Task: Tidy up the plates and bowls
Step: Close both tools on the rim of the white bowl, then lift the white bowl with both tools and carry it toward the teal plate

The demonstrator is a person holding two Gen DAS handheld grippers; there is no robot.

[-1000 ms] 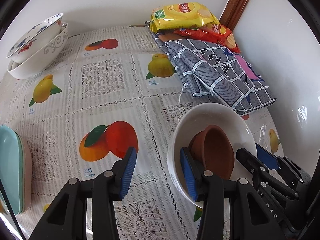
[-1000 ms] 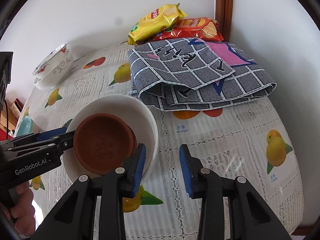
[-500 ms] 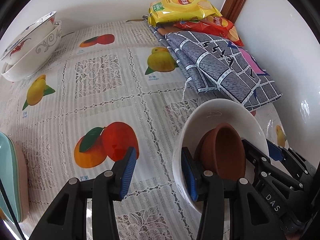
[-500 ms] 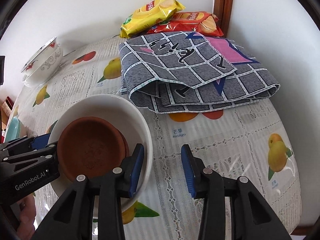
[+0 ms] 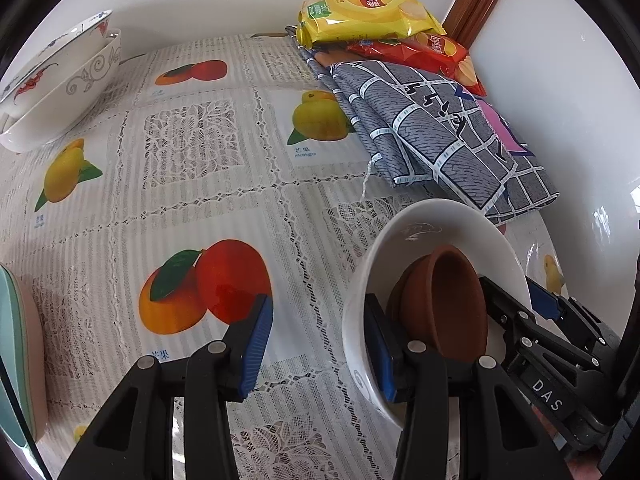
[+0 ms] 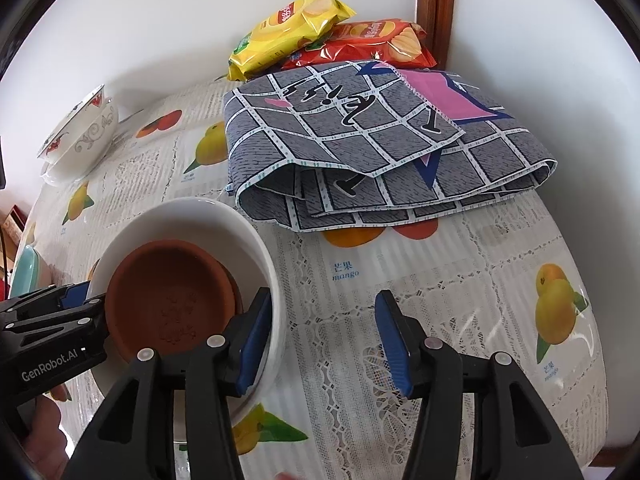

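Note:
A white bowl (image 5: pixel 448 232) holds a brown clay dish (image 5: pixel 452 300); both also show in the right wrist view, the bowl (image 6: pixel 192 216) and the dish (image 6: pixel 168 304). My left gripper (image 5: pixel 318 346) is open and straddles the bowl's near rim, its right finger inside. My right gripper (image 6: pixel 324 338) is open and straddles the opposite rim, its left finger inside next to the dish. Two stacked patterned bowls (image 5: pixel 60 84) stand at the far left. Teal and pink plates (image 5: pixel 18 344) lie stacked at the left edge.
A folded grey checked cloth (image 6: pixel 380 144) lies at the back right, beside the white bowl. Yellow (image 6: pixel 288 28) and red (image 6: pixel 360 44) chip bags rest behind it against the wall. The table carries a fruit-print lace cover (image 5: pixel 192 184).
Both grippers have moved a little closer over the white bowl's rims. The bowl and clay dish look slightly larger and nearer in both views. Both grippers stay open.

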